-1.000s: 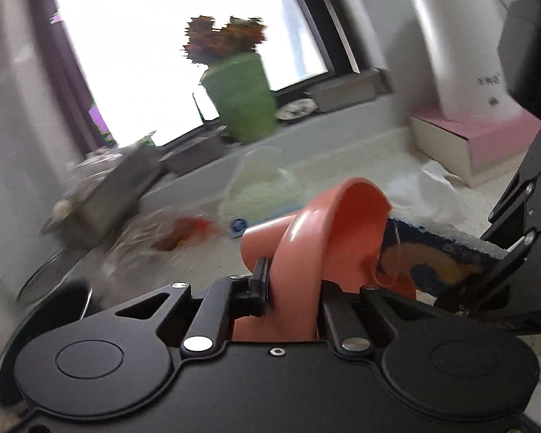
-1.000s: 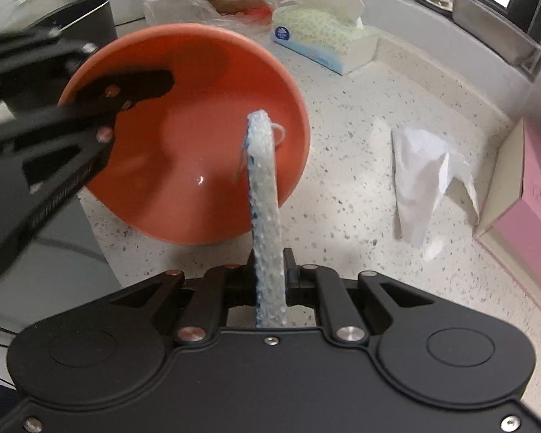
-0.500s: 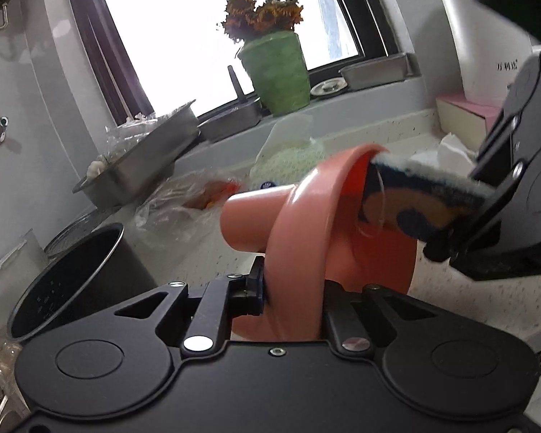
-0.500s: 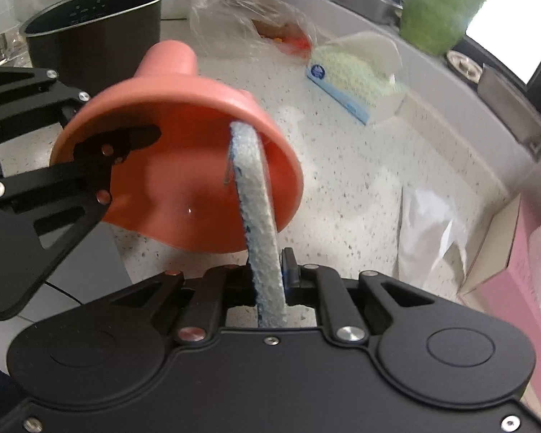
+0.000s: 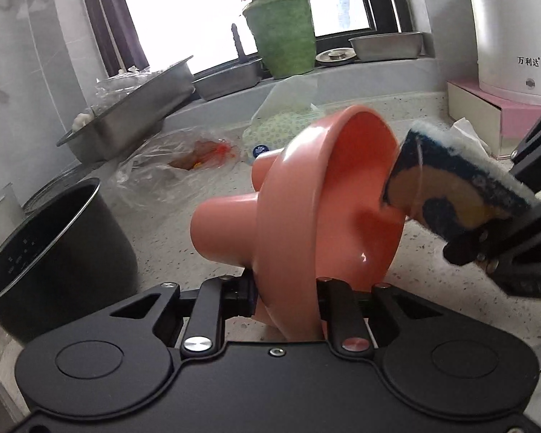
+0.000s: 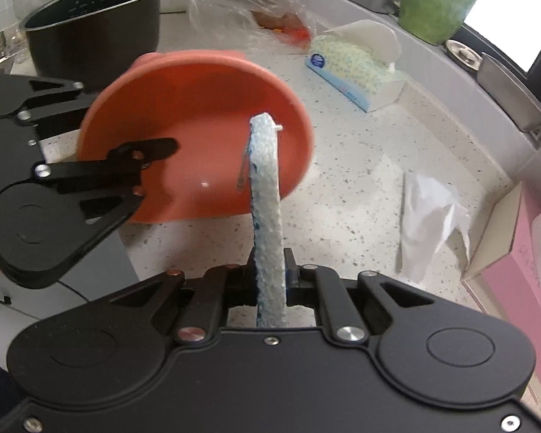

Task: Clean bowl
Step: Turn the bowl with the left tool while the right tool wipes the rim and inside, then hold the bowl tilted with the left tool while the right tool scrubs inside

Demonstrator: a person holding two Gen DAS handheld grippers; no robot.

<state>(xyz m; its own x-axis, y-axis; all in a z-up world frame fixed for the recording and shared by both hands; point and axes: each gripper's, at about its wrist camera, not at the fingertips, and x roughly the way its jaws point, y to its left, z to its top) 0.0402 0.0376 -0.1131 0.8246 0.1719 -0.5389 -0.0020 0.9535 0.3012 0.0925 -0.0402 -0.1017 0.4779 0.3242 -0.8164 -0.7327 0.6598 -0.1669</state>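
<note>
Bowl [image 5: 328,195]: smooth glossy salmon plastic, footed, likely light, stiff, slippery when wet; best taken by the thin rim, where the left claw [image 5: 286,299] has it tipped on edge above the speckled surface [image 6: 360,195], jaws easing apart with rim between. Right claw [image 6: 270,270] pinches a soft, nubbly blue-white sponge [image 6: 267,195], its tip just beside the bowl's far rim.

Salmon-pink bowl [image 5: 342,195], blue-and-white sponge [image 6: 267,195], speckled white counter [image 6: 360,187]

Black pot [image 6: 93,25], tissue pack [image 6: 353,68], green flowerpot [image 5: 283,36], kettle [image 5: 508,29].
</note>
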